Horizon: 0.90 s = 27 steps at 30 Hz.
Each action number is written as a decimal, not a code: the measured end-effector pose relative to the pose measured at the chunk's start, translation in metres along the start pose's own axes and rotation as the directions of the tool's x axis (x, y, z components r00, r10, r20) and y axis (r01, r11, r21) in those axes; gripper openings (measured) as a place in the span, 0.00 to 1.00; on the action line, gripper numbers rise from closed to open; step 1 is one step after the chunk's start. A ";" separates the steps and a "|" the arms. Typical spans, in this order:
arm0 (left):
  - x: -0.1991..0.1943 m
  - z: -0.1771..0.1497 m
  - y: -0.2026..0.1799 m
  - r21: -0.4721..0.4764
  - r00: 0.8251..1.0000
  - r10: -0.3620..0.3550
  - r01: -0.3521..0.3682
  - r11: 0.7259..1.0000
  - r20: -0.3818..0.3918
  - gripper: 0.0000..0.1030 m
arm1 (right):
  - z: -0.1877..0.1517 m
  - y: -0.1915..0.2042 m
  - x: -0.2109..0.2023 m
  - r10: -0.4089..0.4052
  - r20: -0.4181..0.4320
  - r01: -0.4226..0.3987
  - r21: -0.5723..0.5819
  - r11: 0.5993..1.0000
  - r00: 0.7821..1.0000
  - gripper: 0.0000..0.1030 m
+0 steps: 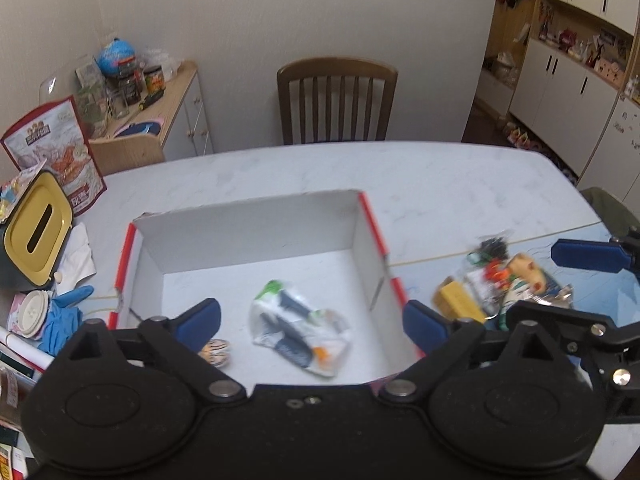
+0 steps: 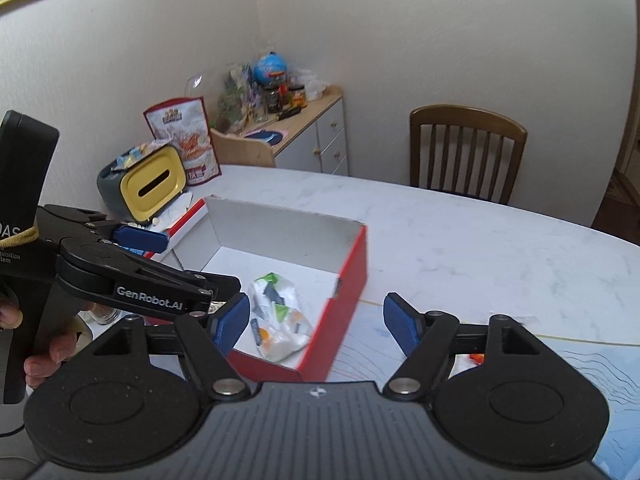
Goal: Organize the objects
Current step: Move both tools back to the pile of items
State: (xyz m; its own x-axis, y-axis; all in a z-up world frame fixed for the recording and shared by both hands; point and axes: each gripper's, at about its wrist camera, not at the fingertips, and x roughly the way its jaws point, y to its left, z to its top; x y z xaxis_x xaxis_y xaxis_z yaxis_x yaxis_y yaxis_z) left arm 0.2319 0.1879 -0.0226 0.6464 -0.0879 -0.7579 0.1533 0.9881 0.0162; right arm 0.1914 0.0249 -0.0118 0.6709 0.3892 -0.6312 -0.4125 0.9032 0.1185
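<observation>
A cardboard box (image 1: 256, 224), white inside and red outside, stands open on the marble table (image 1: 440, 184). On its floor lie a clear plastic packet (image 1: 300, 328) of small parts and a small striped piece (image 1: 216, 351). My left gripper (image 1: 312, 320) hovers open over the box's near edge, with nothing between its blue pads. A pile of small toys and packets (image 1: 492, 280) lies right of the box. Beside that pile my right gripper (image 1: 560, 284) is open. In the right wrist view the right gripper (image 2: 318, 326) hangs open and empty above the box's red corner (image 2: 352, 276), with the packet (image 2: 280, 320) below and the left gripper (image 2: 180, 260) at left.
A yellow-faced tissue box (image 1: 36, 232), a red snack pouch (image 1: 60, 152), a blue glove (image 1: 64, 316) and a lidded cup (image 1: 32, 312) crowd the table's left end. A wooden chair (image 1: 336, 100) stands behind the table. A hand (image 2: 44, 352) holds the left gripper's handle.
</observation>
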 end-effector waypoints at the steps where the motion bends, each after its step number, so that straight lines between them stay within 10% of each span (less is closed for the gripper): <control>1: -0.002 0.000 -0.007 0.003 1.000 -0.001 0.001 1.000 0.006 0.95 | -0.003 -0.006 -0.006 -0.004 0.006 0.004 0.000 1.000 1.000 0.75; 27: 0.003 -0.031 -0.140 0.023 0.993 -0.090 0.088 0.996 0.081 0.99 | -0.094 -0.150 -0.082 -0.076 0.069 0.070 0.084 0.994 0.995 0.82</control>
State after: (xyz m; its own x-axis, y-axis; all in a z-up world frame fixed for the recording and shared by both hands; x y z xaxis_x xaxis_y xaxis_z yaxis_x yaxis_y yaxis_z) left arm 0.1891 0.0530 -0.0479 0.6883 -0.1863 -0.7011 0.2268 0.9733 -0.0359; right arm 0.1403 -0.1596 -0.0500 0.7414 0.3313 -0.5836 -0.3116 0.9402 0.1379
